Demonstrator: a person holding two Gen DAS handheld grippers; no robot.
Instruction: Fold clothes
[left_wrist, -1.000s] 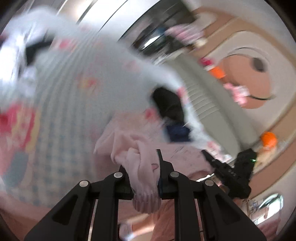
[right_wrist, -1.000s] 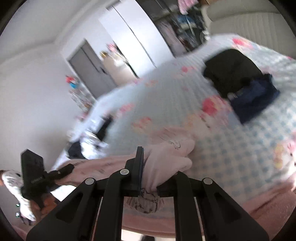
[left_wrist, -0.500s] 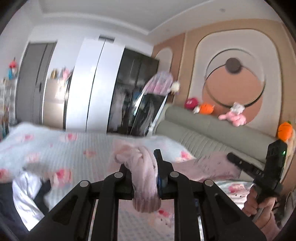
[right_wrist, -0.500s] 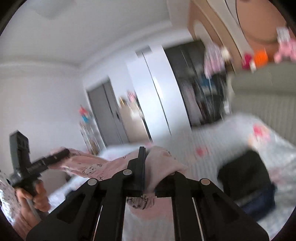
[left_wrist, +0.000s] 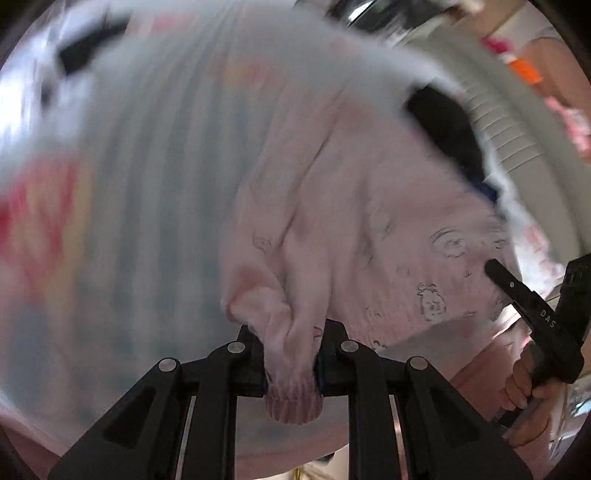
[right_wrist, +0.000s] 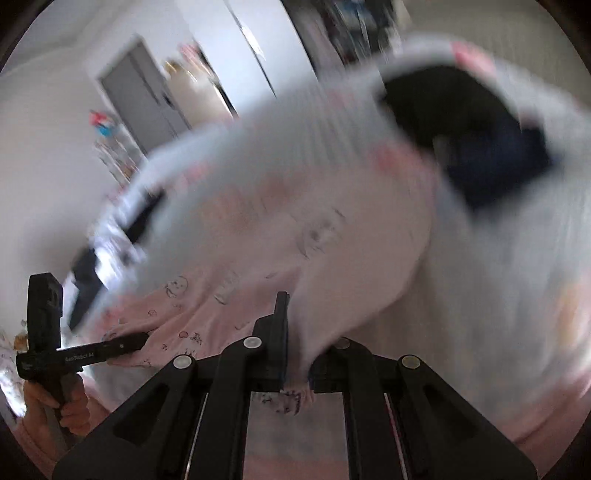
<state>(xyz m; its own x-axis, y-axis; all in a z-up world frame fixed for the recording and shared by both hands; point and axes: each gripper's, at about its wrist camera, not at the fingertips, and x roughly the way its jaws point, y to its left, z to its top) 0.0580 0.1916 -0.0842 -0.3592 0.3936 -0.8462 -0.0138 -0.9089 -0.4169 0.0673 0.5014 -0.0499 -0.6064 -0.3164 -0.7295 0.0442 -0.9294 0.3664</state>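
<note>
A pale pink garment (left_wrist: 369, 229) with small cartoon prints is stretched between both grippers over the bed. My left gripper (left_wrist: 291, 354) is shut on a bunched ribbed cuff of it. My right gripper (right_wrist: 295, 354) is shut on another edge of the same pink garment (right_wrist: 295, 258). The right gripper (left_wrist: 532, 310) shows at the right of the left wrist view, held by a hand. In the right wrist view the left gripper (right_wrist: 122, 341) shows at lower left, its tip on the cloth. Both views are blurred.
The bed carries a light blue checked cover (left_wrist: 129, 184) with pink and red prints. A black and navy pile of clothes (right_wrist: 472, 122) lies near the padded headboard (left_wrist: 517, 122). More dark clothes (right_wrist: 122, 229) lie at the bed's far side. Wardrobe doors (right_wrist: 258, 55) stand behind.
Half a second ago both grippers held the garment raised, facing the wardrobe and wall. Now they have swung down and the garment spreads over the bed cover.
</note>
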